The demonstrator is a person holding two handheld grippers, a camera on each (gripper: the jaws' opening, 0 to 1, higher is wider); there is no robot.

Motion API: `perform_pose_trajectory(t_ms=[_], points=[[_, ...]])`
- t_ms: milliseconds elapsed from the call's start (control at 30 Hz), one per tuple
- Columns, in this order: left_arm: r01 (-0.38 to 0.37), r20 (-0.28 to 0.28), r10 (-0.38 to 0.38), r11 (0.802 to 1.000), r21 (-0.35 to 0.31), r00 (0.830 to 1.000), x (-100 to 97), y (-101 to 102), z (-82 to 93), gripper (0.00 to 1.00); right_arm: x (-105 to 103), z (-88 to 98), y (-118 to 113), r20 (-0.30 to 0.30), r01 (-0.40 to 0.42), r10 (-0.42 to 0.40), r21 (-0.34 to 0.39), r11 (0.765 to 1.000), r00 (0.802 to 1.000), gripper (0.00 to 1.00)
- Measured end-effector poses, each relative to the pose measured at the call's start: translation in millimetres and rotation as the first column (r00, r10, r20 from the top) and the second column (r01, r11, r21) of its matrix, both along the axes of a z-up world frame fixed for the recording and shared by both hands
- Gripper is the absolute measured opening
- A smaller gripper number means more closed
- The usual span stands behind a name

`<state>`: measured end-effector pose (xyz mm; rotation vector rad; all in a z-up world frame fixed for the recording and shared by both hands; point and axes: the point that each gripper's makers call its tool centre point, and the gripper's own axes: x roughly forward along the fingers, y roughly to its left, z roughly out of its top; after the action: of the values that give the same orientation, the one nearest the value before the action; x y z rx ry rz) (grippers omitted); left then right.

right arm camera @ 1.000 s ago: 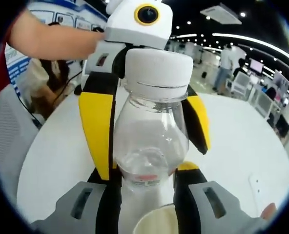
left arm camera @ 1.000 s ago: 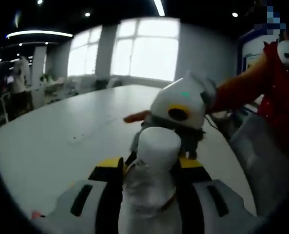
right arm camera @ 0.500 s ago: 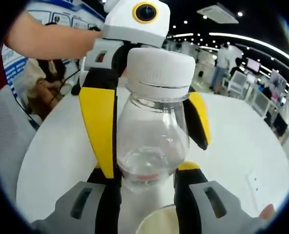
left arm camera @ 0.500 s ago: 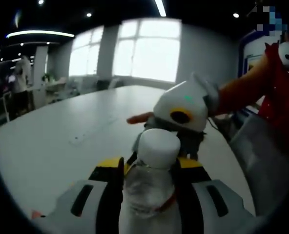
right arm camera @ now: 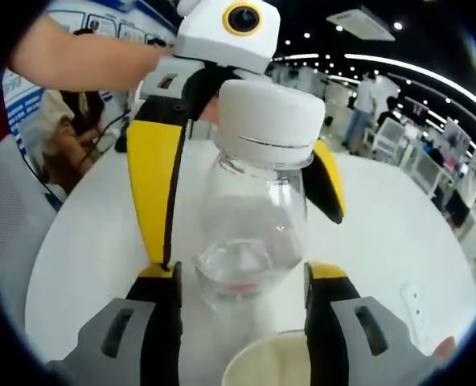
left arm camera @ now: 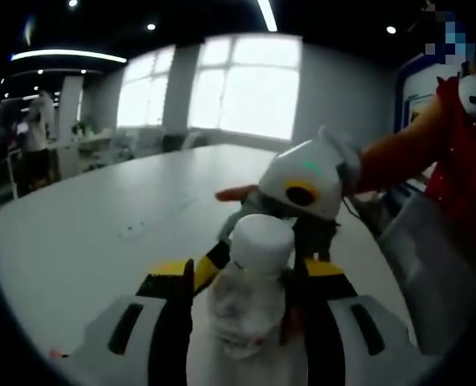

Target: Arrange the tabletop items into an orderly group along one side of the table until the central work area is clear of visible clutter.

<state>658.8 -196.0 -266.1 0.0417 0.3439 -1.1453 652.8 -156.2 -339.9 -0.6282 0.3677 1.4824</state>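
Observation:
A clear plastic bottle [left arm camera: 250, 301] with a white cap [right arm camera: 270, 121] stands upright between both grippers, which face each other over the white table [left arm camera: 85, 233]. My left gripper [left arm camera: 242, 289] has its jaws a little apart, with a narrow gap at the bottle's left side. From the right gripper view, its yellow fingers [right arm camera: 151, 189] flank the bottle [right arm camera: 250, 241] without pressing it. My right gripper [right arm camera: 242, 281] also has its jaws spread, and a sliver of table shows beside the bottle. Seen from the left gripper view, the right gripper's body [left arm camera: 306, 181] sits behind the cap.
A pale round rim [right arm camera: 270, 366], like a cup's, sits at the bottom between my right jaws. A person's red sleeve [left arm camera: 455, 169] and arm [right arm camera: 85, 60] reach in. A white power strip [left arm camera: 133, 231] lies on the table. Other people and desks stand far off.
Both grippers' jaws have widened slightly around the bottle, and gaps now show beside it. The bottle stays upright in the same place.

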Motion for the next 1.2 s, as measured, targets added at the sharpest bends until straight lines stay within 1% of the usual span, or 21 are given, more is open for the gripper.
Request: perform_pose_trajectory(t_ms=[100,267,467,633,867,933,967,1100,1133,1200], points=[[-0.009,-0.001,0.009,1.000,0.004,1.000,-0.8,3.2,-0.6,0.60,-0.7,3.2,0.0,-0.006,0.005,-0.005,0.010,1.000,1.000,0.67],[-0.018,-0.006,0.018,1.000,0.014,1.000,-5.4,10.2,-1.4,0.63,-1.4,9.8,-3.8,-0.003,0.008,-0.008,0.022,1.000,1.000,0.69],[-0.041,0.005,0.041,0.999,-0.001,0.999,-11.6,15.4,4.9,0.64,-0.8,24.4,-10.6,-0.001,0.037,-0.037,0.062,0.997,0.999,0.70],[-0.057,0.007,0.058,0.998,-0.008,0.998,-16.1,18.5,7.9,0.65,-1.0,33.2,-17.0,-0.003,0.054,-0.054,0.083,0.995,0.999,0.71],[-0.101,0.007,0.101,0.995,-0.024,0.995,-22.9,20.7,16.5,0.71,-4.3,44.4,-23.8,0.000,0.080,-0.080,0.101,0.992,0.997,0.76],[-0.116,0.001,0.116,0.993,-0.020,0.993,-25.0,20.7,17.3,0.73,-6.8,47.3,-25.9,0.003,0.084,-0.084,0.105,0.991,0.996,0.77],[-0.126,-0.011,0.126,0.992,-0.013,0.992,-26.4,21.3,16.6,0.75,-7.9,48.7,-27.2,0.007,0.086,-0.087,0.106,0.991,0.996,0.77],[-0.156,-0.014,0.156,0.988,-0.011,0.988,-30.8,23.0,19.2,0.78,-8.9,55.2,-31.8,0.014,0.106,-0.108,0.120,0.987,0.994,0.81],[-0.177,-0.022,0.177,0.984,-0.009,0.984,-31.7,23.8,20.3,0.80,-7.1,57.6,-34.1,0.013,0.129,-0.131,0.128,0.983,0.991,0.83],[-0.203,-0.022,0.203,0.979,-0.002,0.979,-34.8,23.5,23.2,0.86,-7.8,61.9,-38.2,0.011,0.148,-0.150,0.136,0.980,0.989,0.87]])
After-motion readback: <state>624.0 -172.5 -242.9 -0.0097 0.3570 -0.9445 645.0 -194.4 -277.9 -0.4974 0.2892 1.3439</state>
